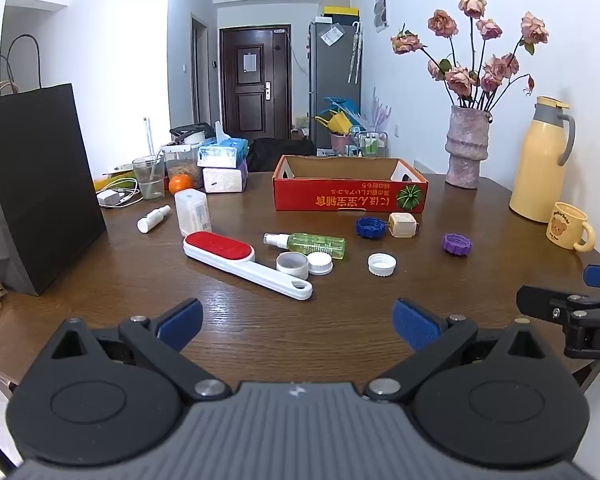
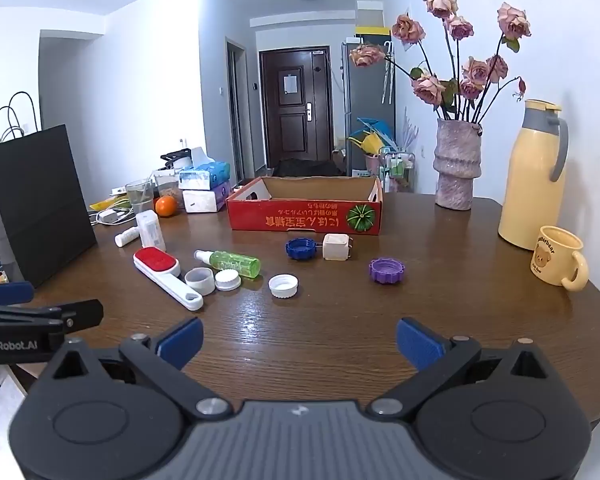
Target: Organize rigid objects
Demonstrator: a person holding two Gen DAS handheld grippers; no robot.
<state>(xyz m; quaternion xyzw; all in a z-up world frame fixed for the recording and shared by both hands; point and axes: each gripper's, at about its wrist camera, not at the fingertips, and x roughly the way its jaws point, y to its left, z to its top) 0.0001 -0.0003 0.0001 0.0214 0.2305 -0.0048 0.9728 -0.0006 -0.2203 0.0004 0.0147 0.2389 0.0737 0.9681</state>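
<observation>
A red cardboard box (image 1: pixel 350 196) (image 2: pixel 304 216) stands open at the table's middle back. In front of it lie a red-and-white lint brush (image 1: pixel 244 264) (image 2: pixel 166 276), a green spray bottle (image 1: pixel 308 245) (image 2: pixel 232 264), a blue cap (image 1: pixel 370 227) (image 2: pixel 300 248), a cream cube (image 1: pixel 402 224) (image 2: pixel 336 246), a purple cap (image 1: pixel 457 244) (image 2: pixel 386 270) and several white caps (image 1: pixel 381 263) (image 2: pixel 283 285). My left gripper (image 1: pixel 298 324) and right gripper (image 2: pixel 299 342) are both open and empty, near the front edge.
A black paper bag (image 1: pixel 40 188) stands at the left. A vase of roses (image 1: pixel 466 146), a yellow thermos (image 1: pixel 540 160) and a yellow mug (image 1: pixel 568 226) stand at the right. Tissue boxes (image 1: pixel 222 164), a glass, an orange and a white container (image 1: pixel 192 212) crowd the back left.
</observation>
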